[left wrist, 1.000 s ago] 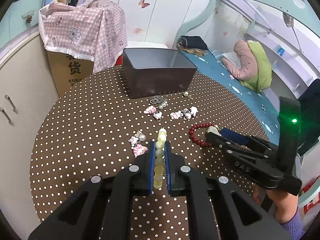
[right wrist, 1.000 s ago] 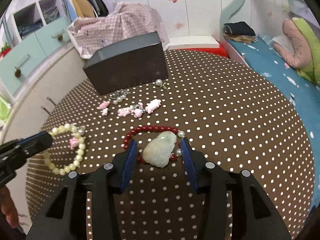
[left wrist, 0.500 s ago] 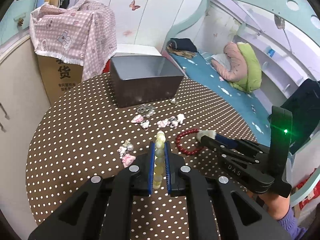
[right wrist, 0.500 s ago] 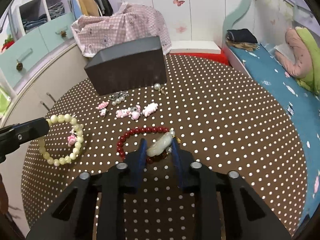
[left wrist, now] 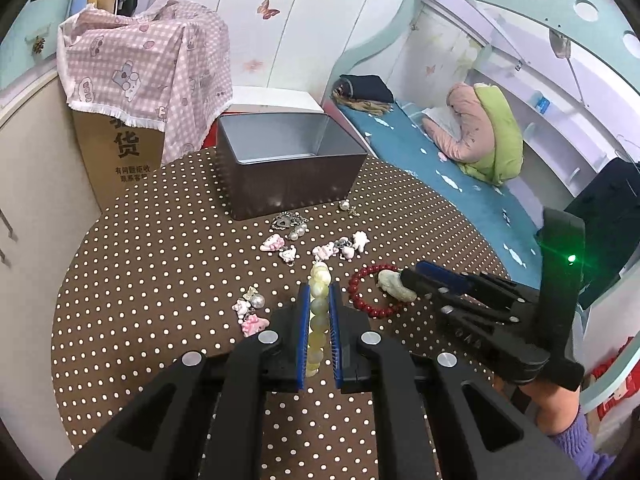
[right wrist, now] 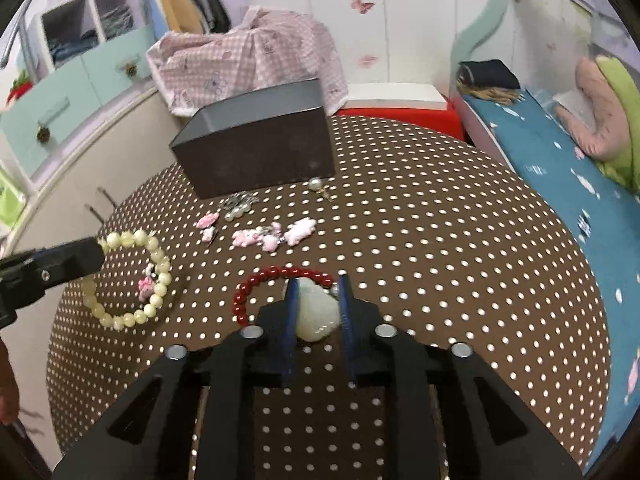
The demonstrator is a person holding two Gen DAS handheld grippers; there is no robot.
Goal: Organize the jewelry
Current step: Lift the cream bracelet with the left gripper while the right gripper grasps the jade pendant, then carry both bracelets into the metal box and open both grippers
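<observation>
Two bracelets: pale green bracelet (left wrist: pixel 319 312) clenched in the left gripper (left wrist: pixel 319 300); red bracelet (right wrist: pixel 280 276) whose jade pendant (right wrist: pixel 318 314) sits between the right gripper (right wrist: pixel 318 300) jaws, which just widened. One box (left wrist: pixel 288 172) at twelve o'clock.

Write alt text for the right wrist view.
The right hand-held gripper straddles a pale jade pendant on a red bead bracelet lying on a polka-dot tablecloth. At left, another gripper holds a pale bead bracelet.
</observation>
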